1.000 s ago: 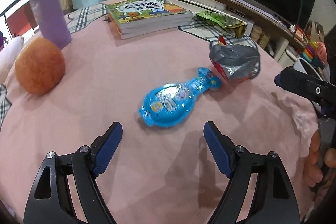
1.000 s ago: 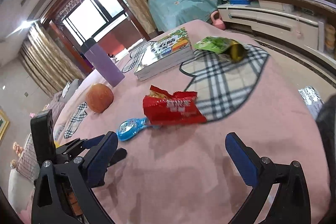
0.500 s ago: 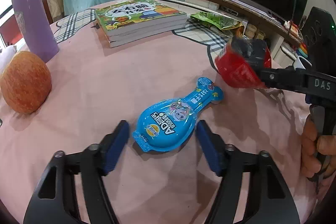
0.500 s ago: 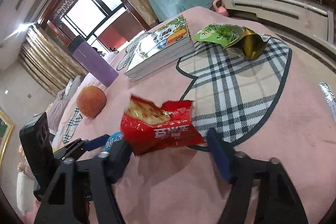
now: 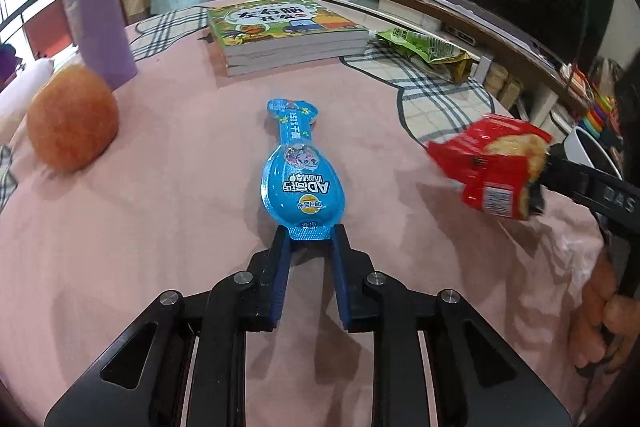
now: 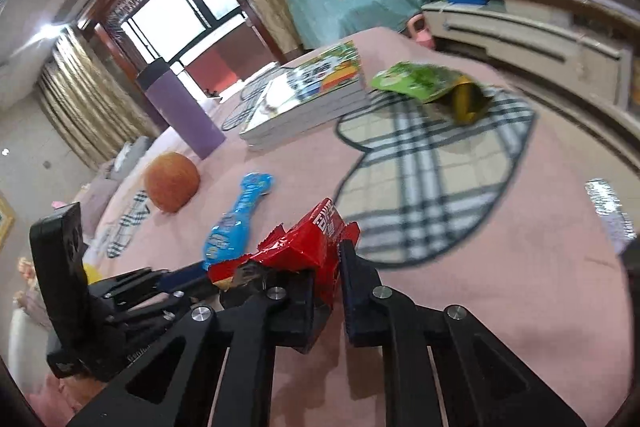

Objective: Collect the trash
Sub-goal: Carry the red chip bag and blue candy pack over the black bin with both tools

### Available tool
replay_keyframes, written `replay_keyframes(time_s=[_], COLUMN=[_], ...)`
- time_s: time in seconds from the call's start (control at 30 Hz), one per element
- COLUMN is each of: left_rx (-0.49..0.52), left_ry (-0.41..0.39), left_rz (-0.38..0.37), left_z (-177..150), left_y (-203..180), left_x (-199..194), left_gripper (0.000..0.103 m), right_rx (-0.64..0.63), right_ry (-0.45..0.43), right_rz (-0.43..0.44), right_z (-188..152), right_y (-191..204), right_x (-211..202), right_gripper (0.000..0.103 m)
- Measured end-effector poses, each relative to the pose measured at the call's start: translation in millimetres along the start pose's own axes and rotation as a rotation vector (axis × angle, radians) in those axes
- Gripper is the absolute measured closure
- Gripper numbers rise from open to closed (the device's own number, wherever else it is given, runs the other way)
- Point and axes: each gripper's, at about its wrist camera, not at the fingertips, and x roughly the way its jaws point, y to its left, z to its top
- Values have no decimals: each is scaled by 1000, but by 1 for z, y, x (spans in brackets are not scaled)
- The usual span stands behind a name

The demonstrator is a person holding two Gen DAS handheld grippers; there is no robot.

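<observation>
A blue bottle-shaped snack wrapper lies on the pink tablecloth; my left gripper is shut on its near edge. It also shows in the right wrist view. My right gripper is shut on a crumpled red snack bag and holds it just above the cloth. The red bag also shows at the right of the left wrist view. A green and gold snack bag lies on the plaid patch at the far side, also in the right wrist view.
A stack of books, a purple tumbler and an orange fruit stand on the table's far and left parts. A white bin rim shows past the table's right edge. A TV cabinet runs behind.
Both grippers have closed: the left moved forward and shut on the blue wrapper's edge, the right shut on the red bag and lifted it off the cloth toward the right.
</observation>
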Motion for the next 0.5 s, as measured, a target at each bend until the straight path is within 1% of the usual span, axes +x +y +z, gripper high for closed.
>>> replay_keyframes(time_s=[0.03,0.1,0.2,0.3,0.43,0.5], left_rx=[-21,-68,-61,-66,-52,-57], left_ry=[8,21,7,7,20,55], left_rz=[-8,-50,-81,-118,-143,-154], left_z=[-2,-10,-25,-41,-61,-70], left_y=[-2,-10,-30,-46,-67,-71], left_x=[-3,-14,-32,-48,-61,-60], left_gripper=[85,85,85,85,85,83], right_rx=[6,7,55,44,56,58], right_ry=[-10,-27,-33,-40,-22,-24], right_rz=[-5,-33,-41,-76,-97,-108], right_z=[-3,-10,-25,-46,-67,-75], right_y=[-2,-4,-10,-9,-13,-15], right_x=[-7,-25,-54,-78,-99,-110], right_gripper=[93,93,93,93,93,93])
